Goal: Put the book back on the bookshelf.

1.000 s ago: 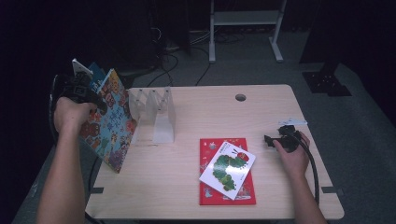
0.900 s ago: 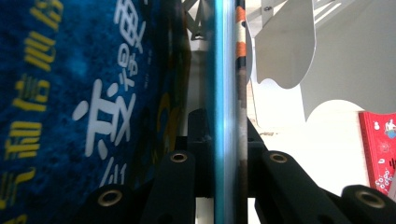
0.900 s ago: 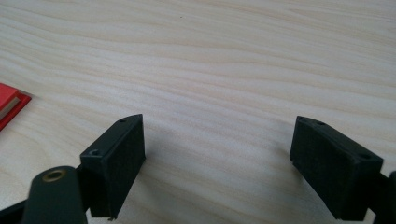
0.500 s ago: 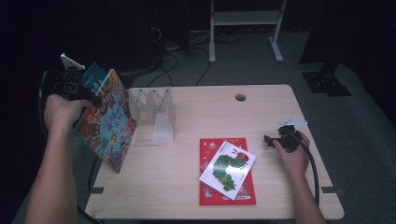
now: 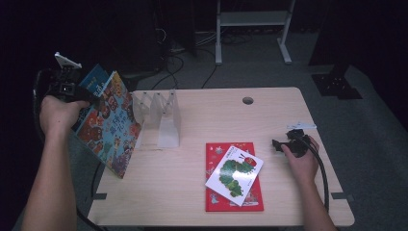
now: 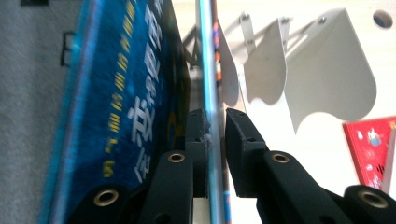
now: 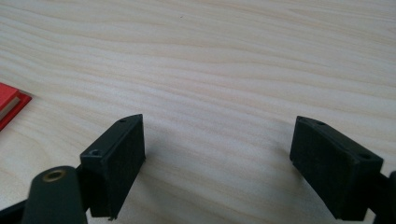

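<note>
At the far left, my left claw (image 5: 91, 99) is clamped on the top edge of a colourful picture book (image 5: 111, 126), which hangs tilted off the left side of the wooden table (image 5: 288, 110), its lower corner near the table's left edge. In the left gripper view my 2 jaws pinch the thin pale-blue edge of that book (image 6: 208, 93), and a second book with a blue cover (image 6: 121, 107) stands just beside it, outside the jaws. Next to the right stands a clear rack of upright dividers (image 5: 161, 118), empty, just beside the held book. Further right, a red book (image 5: 235, 197) lies flat on the table with a white caterpillar book (image 5: 234, 168) askew on top of it. At the right, my right claw (image 5: 275, 143) rests low on the tabletop, jaws spread wide over bare wood and gripping nothing.
</note>
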Motion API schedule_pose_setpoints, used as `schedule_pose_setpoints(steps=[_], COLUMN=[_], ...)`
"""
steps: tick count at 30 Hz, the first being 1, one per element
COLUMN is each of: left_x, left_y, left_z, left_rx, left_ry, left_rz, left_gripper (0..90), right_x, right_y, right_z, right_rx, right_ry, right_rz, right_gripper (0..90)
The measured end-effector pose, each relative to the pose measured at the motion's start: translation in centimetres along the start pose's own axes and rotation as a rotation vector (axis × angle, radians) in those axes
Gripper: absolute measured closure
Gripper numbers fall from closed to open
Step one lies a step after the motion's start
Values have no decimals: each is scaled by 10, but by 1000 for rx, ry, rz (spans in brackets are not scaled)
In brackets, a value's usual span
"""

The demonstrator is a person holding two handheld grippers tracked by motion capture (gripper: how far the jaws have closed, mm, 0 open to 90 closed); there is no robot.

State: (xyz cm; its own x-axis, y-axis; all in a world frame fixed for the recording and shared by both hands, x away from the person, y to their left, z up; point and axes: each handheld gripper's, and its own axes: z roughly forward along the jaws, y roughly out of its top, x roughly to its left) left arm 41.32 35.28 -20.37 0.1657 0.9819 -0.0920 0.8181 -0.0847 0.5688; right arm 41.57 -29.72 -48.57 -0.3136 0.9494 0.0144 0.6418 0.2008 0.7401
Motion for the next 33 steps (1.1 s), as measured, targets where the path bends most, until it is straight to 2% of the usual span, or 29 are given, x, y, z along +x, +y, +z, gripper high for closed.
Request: schedule_pose_setpoints(steps=[2,3,5,8,14,21,25,33], left_x=[0,0,-2,-7,-18,-33,-45,-67], left_y=[0,0,1,2,1,-6,-14,-30], left_z=[-5,-6,-8,-10,-6,11,25,47], left_rx=[-9,-12,-10,-8,16,29,43,58], left_ry=[-15,-37,-36,-23,-63,-110,-170,-231], left_rz=[1,-1,10,36,95,136,168,224], left_gripper=[789,811,827,859,893,893,892,891], right_x=[0,0,0,0,0,0,0,0], right_y=[0,0,0,0,0,0,0,0], right_z=[0,0,0,0,0,0,0,0], right_rx=[0,0,0,0,0,0,0,0], right_ry=[0,0,0,0,0,0,0,1], right_rz=[0,0,0,0,0,0,0,0], right_gripper=[169,169,169,169,169,169,169,169])
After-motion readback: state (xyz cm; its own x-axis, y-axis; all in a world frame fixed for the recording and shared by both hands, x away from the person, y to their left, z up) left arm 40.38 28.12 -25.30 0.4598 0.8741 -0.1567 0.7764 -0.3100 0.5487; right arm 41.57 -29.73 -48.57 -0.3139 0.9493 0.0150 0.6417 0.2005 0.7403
